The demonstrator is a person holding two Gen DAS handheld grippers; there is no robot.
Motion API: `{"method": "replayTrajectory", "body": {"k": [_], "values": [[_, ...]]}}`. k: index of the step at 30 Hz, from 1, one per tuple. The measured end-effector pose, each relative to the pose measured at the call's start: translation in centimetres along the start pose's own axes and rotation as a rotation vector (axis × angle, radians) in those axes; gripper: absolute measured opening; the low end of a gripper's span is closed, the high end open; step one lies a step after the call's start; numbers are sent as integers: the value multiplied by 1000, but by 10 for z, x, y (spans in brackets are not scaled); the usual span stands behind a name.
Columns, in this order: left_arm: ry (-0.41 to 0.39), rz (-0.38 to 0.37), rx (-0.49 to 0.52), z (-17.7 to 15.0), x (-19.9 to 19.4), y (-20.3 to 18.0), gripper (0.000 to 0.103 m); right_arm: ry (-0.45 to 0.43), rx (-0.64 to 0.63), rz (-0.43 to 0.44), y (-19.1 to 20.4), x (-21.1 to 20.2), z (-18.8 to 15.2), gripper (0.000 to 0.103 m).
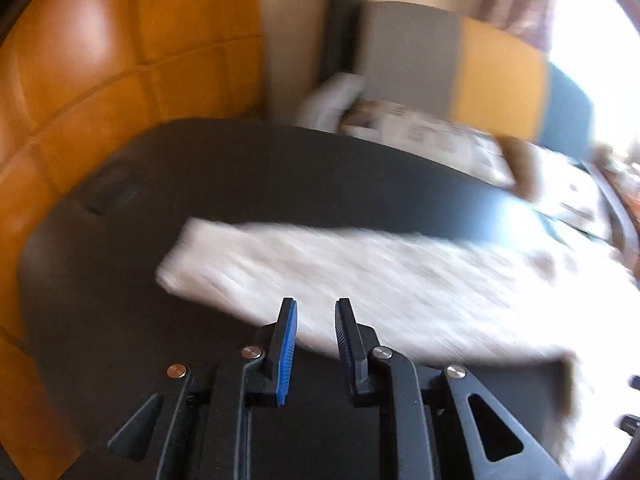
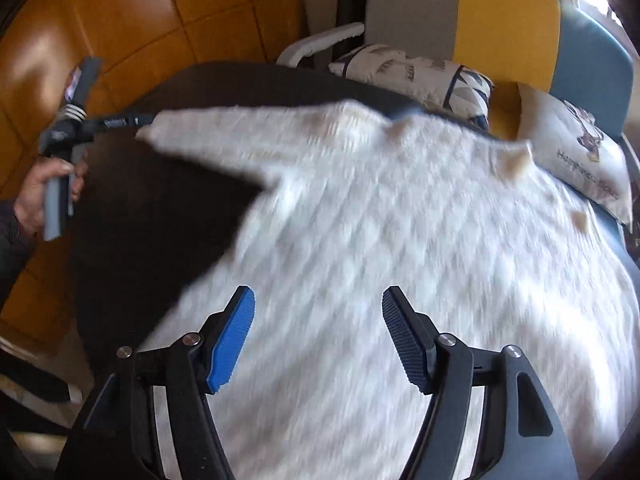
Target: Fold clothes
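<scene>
Blue-padded fingers of the right claw (image 2: 318, 300) stood wide apart above a white knitted sweater (image 2: 360, 240), nothing between them. The sweater lay spread on the dark round tabletop (image 2: 140, 220), one sleeve (image 1: 224, 256) stretched toward the left side. Patterned cushions (image 2: 580, 160) and a grey, yellow and blue chair back (image 2: 500, 16) stood behind (both frames were blurred). The left claw (image 1: 316, 304) hung over the sweater's near edge, narrowly parted and empty; a hand (image 2: 44, 192) gripped its handle.
</scene>
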State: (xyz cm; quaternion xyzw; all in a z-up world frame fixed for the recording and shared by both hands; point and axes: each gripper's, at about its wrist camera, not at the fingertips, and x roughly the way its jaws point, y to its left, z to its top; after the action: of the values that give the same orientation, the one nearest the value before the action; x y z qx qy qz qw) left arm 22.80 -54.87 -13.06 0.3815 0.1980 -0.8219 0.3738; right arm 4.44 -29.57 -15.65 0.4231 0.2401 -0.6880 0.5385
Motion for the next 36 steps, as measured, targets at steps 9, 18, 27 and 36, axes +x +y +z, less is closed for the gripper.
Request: {"method": "replayTrajectory", "body": {"k": [9, 18, 27, 36], "values": [[126, -326, 309, -114, -49, -177, 21, -32, 124, -92, -2, 17, -30, 84], [84, -259, 296, -133, -60, -192, 20, -90, 224, -40, -46, -115, -140, 83], [95, -174, 293, -151, -75, -210, 22, -26, 356, -260, -104, -125, -232, 44], [123, -224, 386, -181, -91, -241, 23, -30, 329, -240, -78, -131, -215, 44]]}}
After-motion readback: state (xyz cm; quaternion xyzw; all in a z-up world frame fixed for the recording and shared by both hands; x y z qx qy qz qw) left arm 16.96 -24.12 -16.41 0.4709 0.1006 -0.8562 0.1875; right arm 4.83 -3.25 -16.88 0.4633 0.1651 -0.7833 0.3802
